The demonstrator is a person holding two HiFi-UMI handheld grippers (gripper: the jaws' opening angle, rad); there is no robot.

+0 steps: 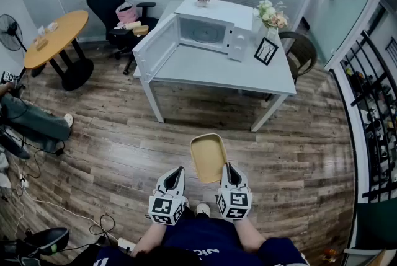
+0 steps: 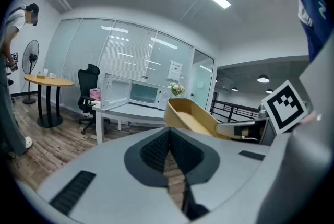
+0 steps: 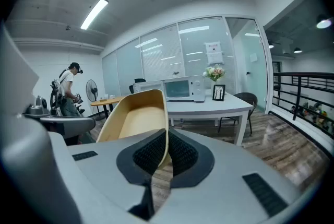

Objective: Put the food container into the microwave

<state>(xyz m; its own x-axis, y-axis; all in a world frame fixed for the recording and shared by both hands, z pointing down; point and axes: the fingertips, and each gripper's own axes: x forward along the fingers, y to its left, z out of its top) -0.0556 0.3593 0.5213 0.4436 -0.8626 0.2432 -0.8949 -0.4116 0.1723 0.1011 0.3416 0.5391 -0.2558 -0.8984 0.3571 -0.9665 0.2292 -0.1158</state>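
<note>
You hold the yellow food container (image 1: 208, 157), well short of the microwave (image 1: 208, 32).
Head view: your right gripper (image 1: 227, 167) pinches the container's near edge; the microwave's door is open. Left gripper view: your left gripper (image 2: 168, 131) is closed tight with nothing in it, on the side of the container away from the microwave. Right gripper view: the jaws squeeze the container's thin wall, and the microwave is straight ahead.
</note>
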